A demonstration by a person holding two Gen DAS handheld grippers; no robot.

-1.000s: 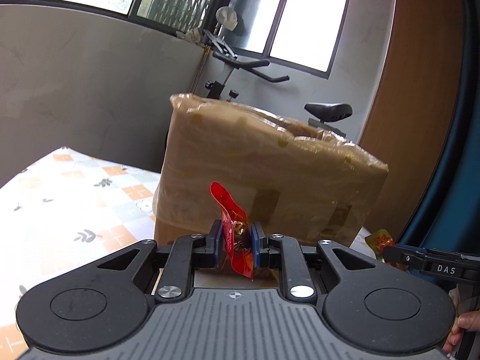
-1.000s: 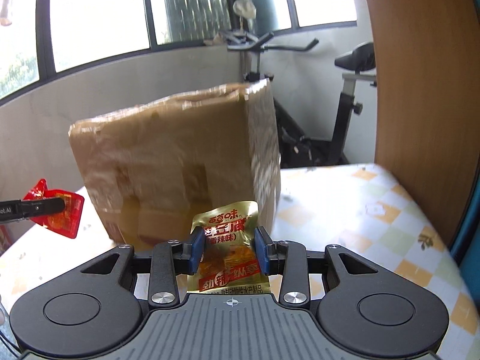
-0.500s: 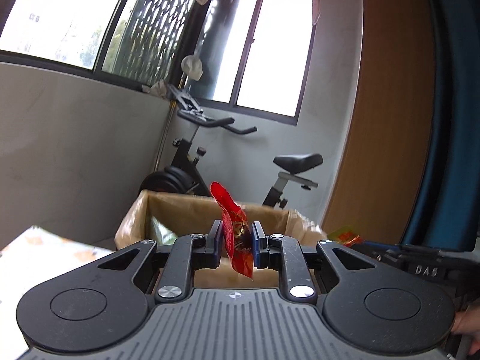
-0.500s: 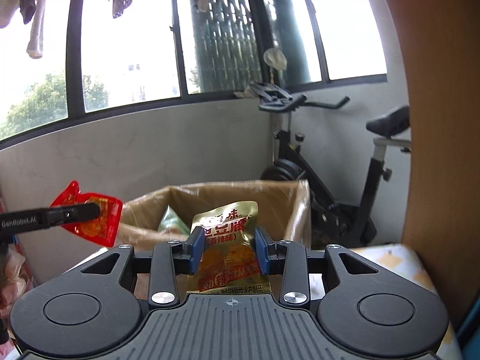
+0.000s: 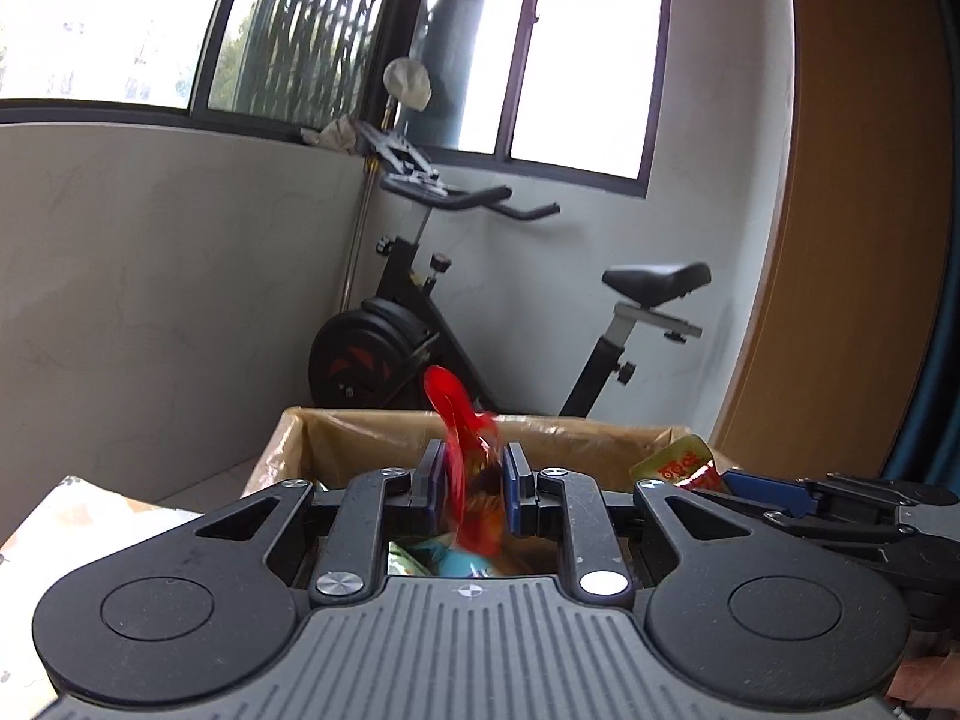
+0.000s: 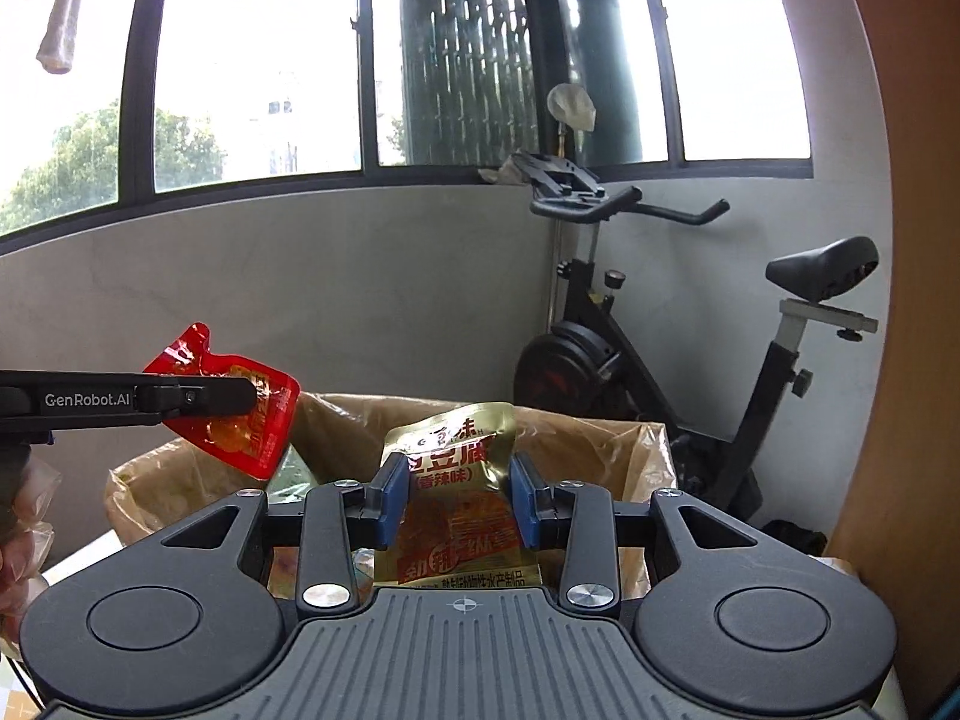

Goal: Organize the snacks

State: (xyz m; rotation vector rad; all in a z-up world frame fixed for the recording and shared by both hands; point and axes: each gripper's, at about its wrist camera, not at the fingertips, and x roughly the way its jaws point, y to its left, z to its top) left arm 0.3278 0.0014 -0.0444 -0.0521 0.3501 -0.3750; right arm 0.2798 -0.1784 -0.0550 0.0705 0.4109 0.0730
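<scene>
From the left wrist, the left gripper (image 5: 471, 489) pinches a red snack packet (image 5: 465, 480) above the open cardboard box (image 5: 288, 450). From the right wrist, the right gripper (image 6: 456, 501) clamps a gold snack pouch (image 6: 456, 504) over that box, the red packet alongside at left.

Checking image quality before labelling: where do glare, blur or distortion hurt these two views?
Left wrist view: windows blown out, red packet motion-blurred, wood panel bowed. Right wrist view: windows glare too, gold packet print sharp.
</scene>
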